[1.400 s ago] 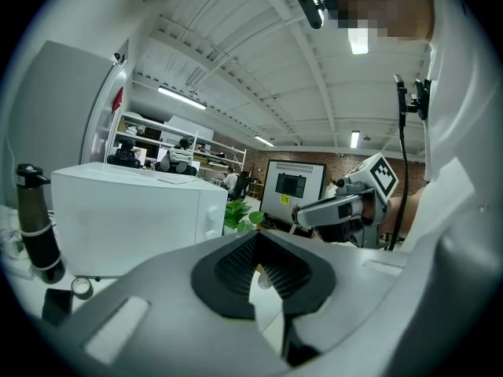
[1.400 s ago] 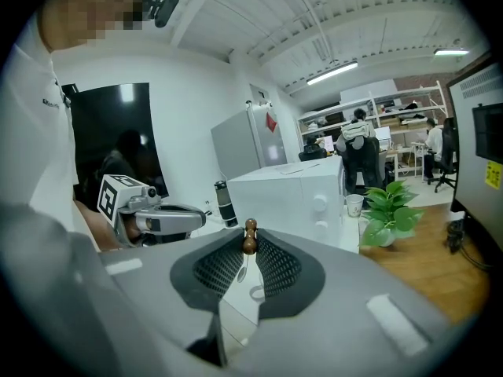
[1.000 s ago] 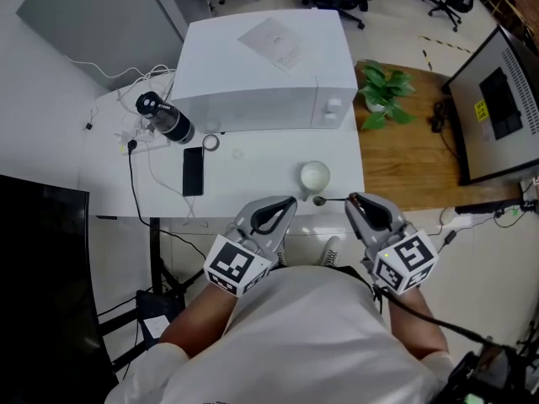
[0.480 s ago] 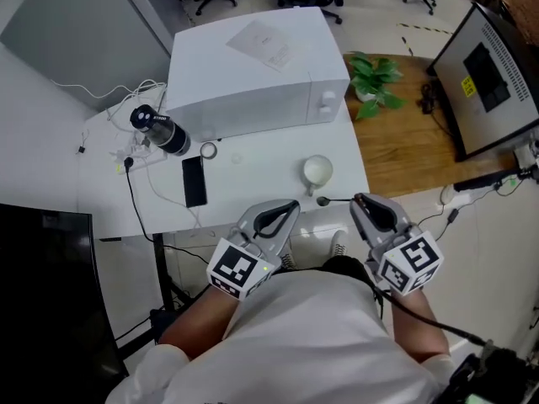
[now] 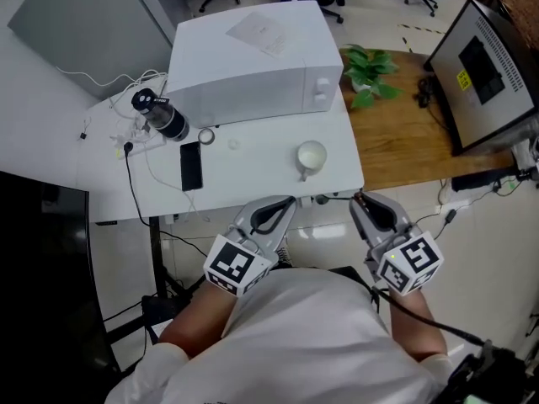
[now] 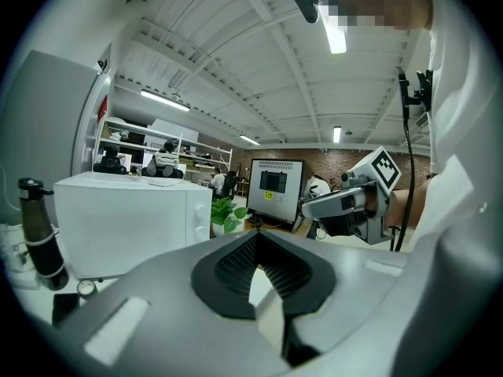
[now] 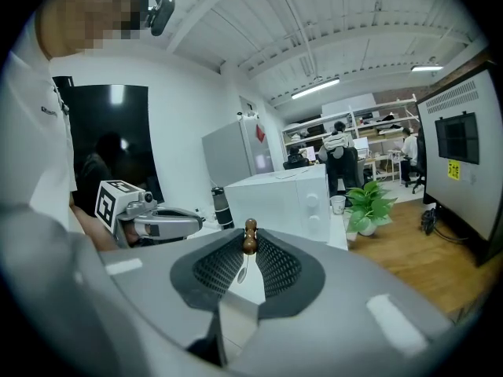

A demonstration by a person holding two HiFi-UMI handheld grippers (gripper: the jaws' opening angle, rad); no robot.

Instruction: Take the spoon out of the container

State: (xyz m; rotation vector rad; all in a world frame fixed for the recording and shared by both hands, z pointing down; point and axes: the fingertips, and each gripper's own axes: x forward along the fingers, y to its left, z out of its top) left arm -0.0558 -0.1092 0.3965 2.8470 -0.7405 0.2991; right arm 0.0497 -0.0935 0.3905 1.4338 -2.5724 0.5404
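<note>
With the right tongs [image 5: 357, 200] pinching the spoon [image 5: 328, 199] at lower centre, already clear of the container [image 5: 311, 156] on the bench [image 5: 244, 175], the grip should be firm and level, while the left tongs [image 5: 289, 202] sit pressed together, empty.

The right gripper's [image 7: 248, 251] jaws were pressed together on the spoon [image 7: 250, 234], and its brown end stood up above their tips. Farther off, a white cup [image 7: 337, 204] stood at the worktop's [image 7: 339, 230] edge, just beside the microwave [image 7: 287, 199].
</note>
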